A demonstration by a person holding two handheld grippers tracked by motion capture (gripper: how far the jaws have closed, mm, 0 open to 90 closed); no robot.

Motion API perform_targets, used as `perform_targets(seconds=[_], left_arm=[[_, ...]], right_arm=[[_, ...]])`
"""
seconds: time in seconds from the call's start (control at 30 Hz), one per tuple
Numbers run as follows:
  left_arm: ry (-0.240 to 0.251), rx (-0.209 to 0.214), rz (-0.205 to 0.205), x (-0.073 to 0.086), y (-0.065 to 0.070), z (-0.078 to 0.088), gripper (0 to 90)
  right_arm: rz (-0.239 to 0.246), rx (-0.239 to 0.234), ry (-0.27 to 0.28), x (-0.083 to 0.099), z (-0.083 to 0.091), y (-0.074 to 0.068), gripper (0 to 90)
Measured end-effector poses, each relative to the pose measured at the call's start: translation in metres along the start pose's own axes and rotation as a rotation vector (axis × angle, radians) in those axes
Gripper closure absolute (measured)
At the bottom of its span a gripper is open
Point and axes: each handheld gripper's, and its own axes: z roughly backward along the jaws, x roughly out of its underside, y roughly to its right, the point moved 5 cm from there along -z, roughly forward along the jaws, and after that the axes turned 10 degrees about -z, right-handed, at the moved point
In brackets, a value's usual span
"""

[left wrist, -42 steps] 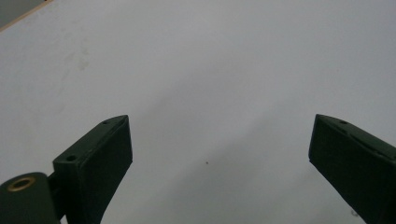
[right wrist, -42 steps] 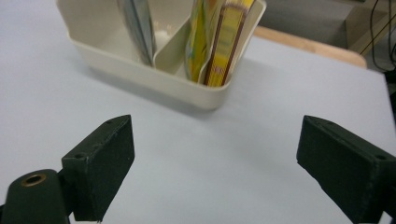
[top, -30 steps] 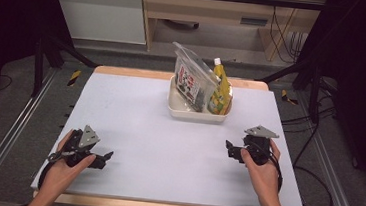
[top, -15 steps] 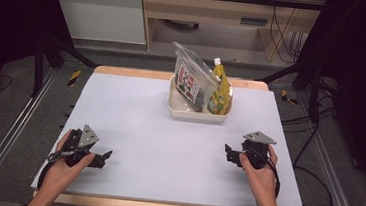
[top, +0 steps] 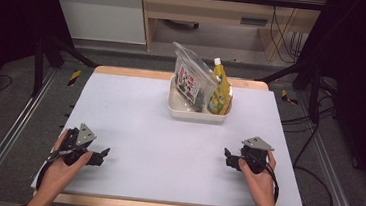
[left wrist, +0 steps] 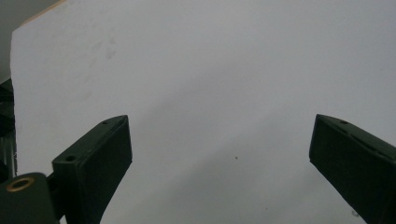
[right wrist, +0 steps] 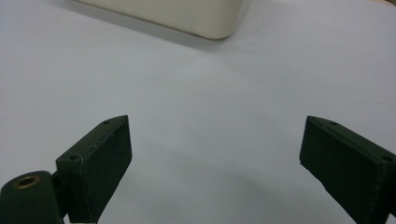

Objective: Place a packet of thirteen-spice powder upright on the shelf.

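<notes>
Fingers, left: black pads [left wrist: 93,163] spread wide over bare table top, nothing between them; left gripper [top: 100,155] resting low at the near left of the table [top: 135,109].
Fingers, right: pads [right wrist: 95,161] likewise spread wide and empty; right gripper [top: 228,157] resting at the near right, aimed toward the tub [right wrist: 187,16].
Place of the goods: cream tub [top: 197,113] at the far middle of the table, well apart from both grippers; clear bag [top: 193,81] and yellow bottle [top: 220,88] standing inside it, side by side and touching.
Bag, handling: probably light, soft and crinkly, slick film; likely to buckle under a hard squeeze; best taken by the flat top seam.
Bag, pointing: long axis roughly upright, top edge tilted toward the far left, printed face toward the near left.
Bottle, handling: likely heavier than the bag, fairly stiff but smooth and slippery; best pinched on the body just under the neck.
Bottle, pointing: long axis near upright, white cap up and leaning slightly left against the bag.
Risk: lifting one may tip the other, since each props its neighbour.
Contents of bag: dark print and red label, otherwise too small to tell.
</notes>
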Motion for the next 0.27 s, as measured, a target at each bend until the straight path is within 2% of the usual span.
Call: perform_targets(seconds=[0.1,0.27], left_arm=[[0.006,0.004,0.014,-0.0003,0.0009,-0.0003,5.7],[0.004,0.004,0.013,-0.0013,0.0024,-0.0008,5.7]], right_arm=[[-0.005,-0.001,0.0,0.0032,0.0,0.0012,9.1],[-0.025,0.012,0.007,0.0043,0.0008,0.006,8.8]])
